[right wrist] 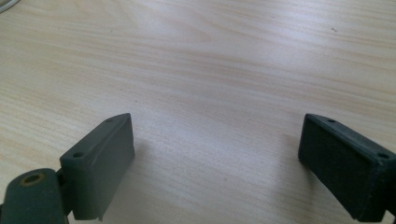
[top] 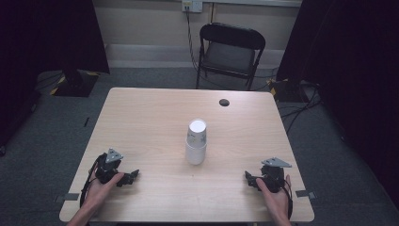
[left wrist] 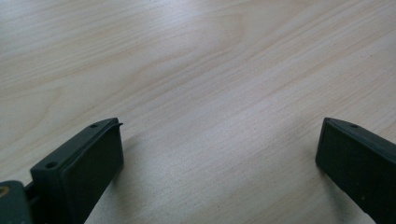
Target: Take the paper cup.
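A stack of white paper cups [top: 195,141] stands upside down in the middle of the wooden table [top: 150,113]. My left gripper [top: 131,176] rests near the front left edge, held by a hand, pointing right toward the cups. It is open, with bare wood between its jaws in the left gripper view [left wrist: 219,154]. My right gripper [top: 249,178] rests near the front right edge, pointing left, also open over bare wood [right wrist: 215,158]. Both are well apart from the cups.
A dark round cable hole [top: 224,102] sits near the table's far edge. A black folding chair [top: 229,54] stands behind the table. Cables run on the grey floor at the right. Dark curtains hang at both sides.
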Demonstrator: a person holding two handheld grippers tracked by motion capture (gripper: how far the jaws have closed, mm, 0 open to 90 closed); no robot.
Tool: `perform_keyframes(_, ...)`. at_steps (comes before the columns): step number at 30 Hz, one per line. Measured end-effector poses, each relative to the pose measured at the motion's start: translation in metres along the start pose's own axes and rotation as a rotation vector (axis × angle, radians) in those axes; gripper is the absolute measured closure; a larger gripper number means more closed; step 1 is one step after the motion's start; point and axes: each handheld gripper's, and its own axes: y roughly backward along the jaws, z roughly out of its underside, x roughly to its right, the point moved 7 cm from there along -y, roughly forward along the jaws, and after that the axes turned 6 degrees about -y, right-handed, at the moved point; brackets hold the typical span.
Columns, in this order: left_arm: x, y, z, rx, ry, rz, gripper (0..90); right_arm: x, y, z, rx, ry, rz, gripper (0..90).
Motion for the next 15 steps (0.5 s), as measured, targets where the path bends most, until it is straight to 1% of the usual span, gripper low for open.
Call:
perform_keyframes(2,-0.0002,0.0,-0.0007,-0.003,-0.011,0.008,0.8,0.001,0.0001,-0.0002,0.001,-0.007,0.007,10.2)
perform_keyframes(4,0.0007,0.0007,-0.0015,-0.006,-0.012,0.011,2.8,0.0012,0.0,-0.0003,0.001,-0.005,0.008,10.1)
perform_keyframes(6,0.0022,0.0017,-0.0026,-0.002,-0.023,0.016,7.7,0.0016,-0.0007,-0.0009,-0.001,-0.004,0.006,10.0)
perform_keyframes(8,0.0037,0.0018,-0.0031,0.0,-0.017,0.019,10.4,0.003,-0.0027,-0.0028,-0.001,0.004,0.0,10.0)
perform_keyframes(10,0.004,0.0024,-0.0031,-0.003,-0.021,0.02,10.9,0.005,-0.0047,-0.0048,-0.001,0.004,0.001,10.1)
perform_keyframes(11,0.0042,0.0031,-0.0031,-0.005,-0.022,0.021,11.8,0.0056,-0.0056,-0.0058,-0.002,0.0,0.001,10.1)
perform_keyframes(13,0.0052,0.0043,-0.0033,-0.005,-0.023,0.023,14.7,0.0063,-0.0071,-0.0073,-0.003,0.009,-0.007,10.1)
perform_keyframes(14,0.0058,0.0053,-0.0032,-0.014,-0.024,0.023,16.1,0.0064,-0.0076,-0.0077,-0.004,0.008,-0.009,10.1)
perform_keyframes(15,0.0058,0.0053,-0.0032,-0.014,-0.024,0.023,15.9,0.0064,-0.0076,-0.0077,-0.004,0.008,-0.009,10.1)
